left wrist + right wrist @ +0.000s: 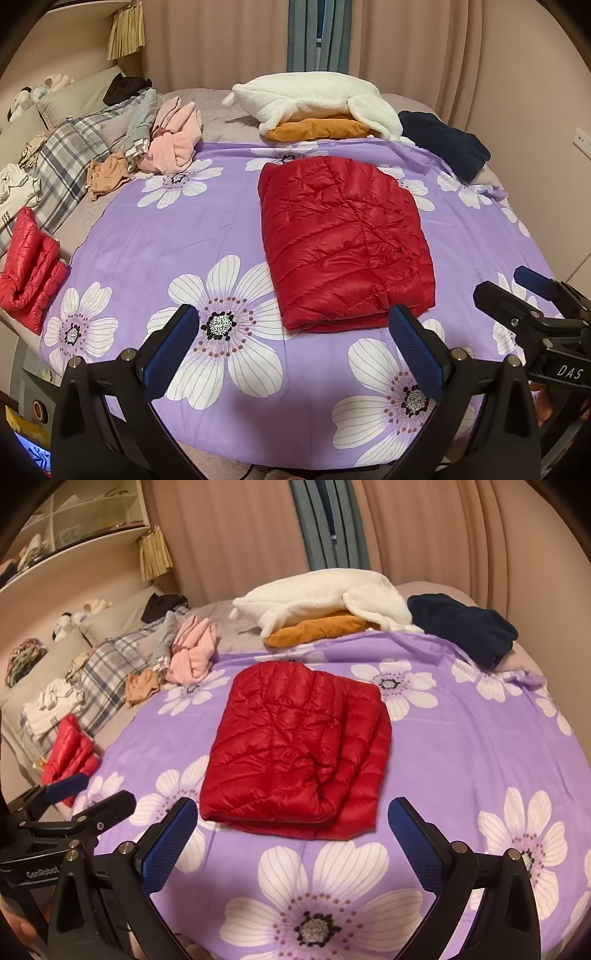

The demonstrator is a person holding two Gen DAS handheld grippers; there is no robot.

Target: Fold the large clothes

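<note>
A red quilted puffer jacket (343, 240) lies folded into a rectangle on the purple flowered sheet (166, 236); it also shows in the right wrist view (299, 753). My left gripper (293, 325) is open and empty, held just short of the jacket's near edge. My right gripper (293, 816) is open and empty, also just short of the near edge. The right gripper shows at the right of the left wrist view (517, 288), and the left gripper shows at the left of the right wrist view (88, 794).
A second folded red jacket (29, 273) lies at the bed's left edge. Pink clothes (173, 144), a plaid pillow (70, 162), a white fleece (314, 99) on an orange garment (317, 129), and a navy garment (447, 147) lie along the back. Curtains hang behind.
</note>
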